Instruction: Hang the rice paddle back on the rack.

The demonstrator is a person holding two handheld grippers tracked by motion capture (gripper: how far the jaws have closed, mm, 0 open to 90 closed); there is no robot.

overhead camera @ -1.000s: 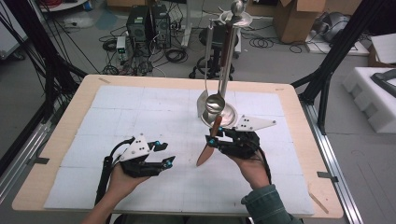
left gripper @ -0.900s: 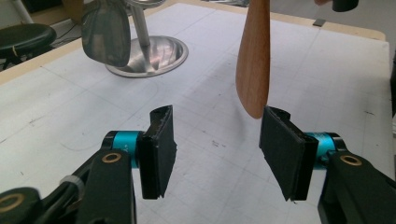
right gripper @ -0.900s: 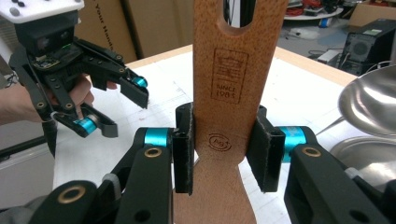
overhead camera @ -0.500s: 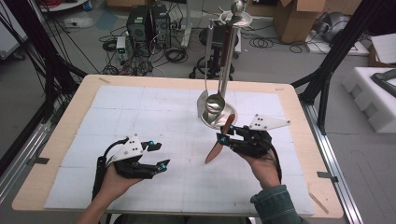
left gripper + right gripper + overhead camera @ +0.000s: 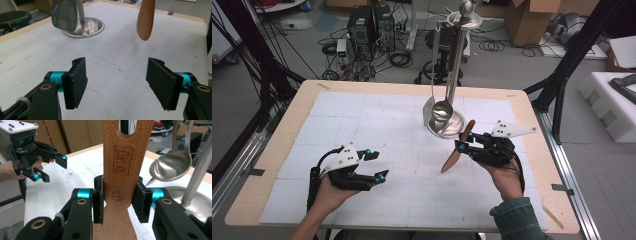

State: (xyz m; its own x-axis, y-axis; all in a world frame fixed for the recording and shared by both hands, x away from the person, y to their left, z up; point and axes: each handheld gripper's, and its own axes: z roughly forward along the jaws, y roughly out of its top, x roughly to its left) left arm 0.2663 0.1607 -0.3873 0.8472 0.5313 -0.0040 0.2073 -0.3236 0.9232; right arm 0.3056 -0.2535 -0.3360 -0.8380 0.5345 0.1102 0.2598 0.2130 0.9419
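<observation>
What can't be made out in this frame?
- Wooden spatula: both ends cut off by the right gripper view's edges.
- Ladle: its hook on the rack is too small in the high view.
- Stamped logo: small lettering blurred in the right gripper view.

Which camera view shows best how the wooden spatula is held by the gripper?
The right gripper view shows it best: the right gripper has both pads pressed on the narrow neck of the wooden spatula. The high view shows the spatula small and tilted above the table. The left gripper view shows one rounded end.
</observation>
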